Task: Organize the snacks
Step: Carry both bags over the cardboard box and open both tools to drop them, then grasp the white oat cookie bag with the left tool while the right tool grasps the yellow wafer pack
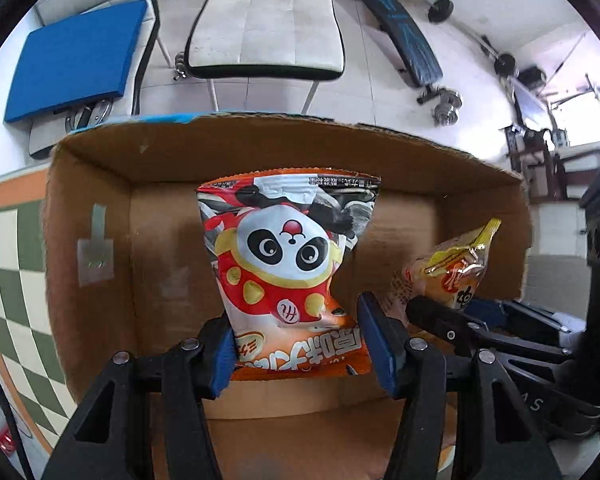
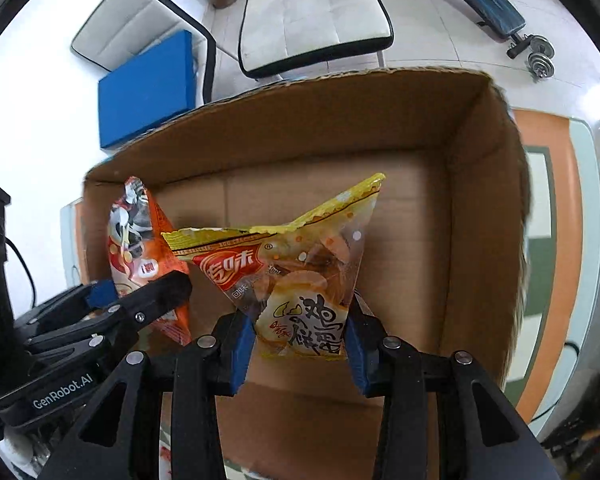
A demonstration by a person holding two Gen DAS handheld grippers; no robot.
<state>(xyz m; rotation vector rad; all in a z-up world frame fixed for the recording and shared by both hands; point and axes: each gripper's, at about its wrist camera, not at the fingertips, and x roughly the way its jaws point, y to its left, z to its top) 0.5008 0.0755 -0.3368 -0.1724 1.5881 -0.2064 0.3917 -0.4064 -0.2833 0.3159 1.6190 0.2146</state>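
Note:
My left gripper [image 1: 300, 344] is shut on an orange panda snack bag [image 1: 284, 264] and holds it upright over the open cardboard box [image 1: 92, 184]. My right gripper [image 2: 300, 352] is shut on a yellow egg-cracker snack bag [image 2: 296, 280] and holds it over the same box [image 2: 480, 200]. In the left wrist view the yellow bag [image 1: 456, 268] and the right gripper [image 1: 440, 316] show at right. In the right wrist view the panda bag [image 2: 140, 244] and the left gripper [image 2: 140, 300] show at left. The box floor under both bags looks bare.
The box stands on a table with a green-and-white checked cloth with an orange border [image 1: 12, 264]. Beyond the box are a white chair [image 1: 268, 28], a second chair with a blue cushion [image 1: 76, 56], a weight bench [image 1: 396, 28] and dumbbells [image 1: 446, 106].

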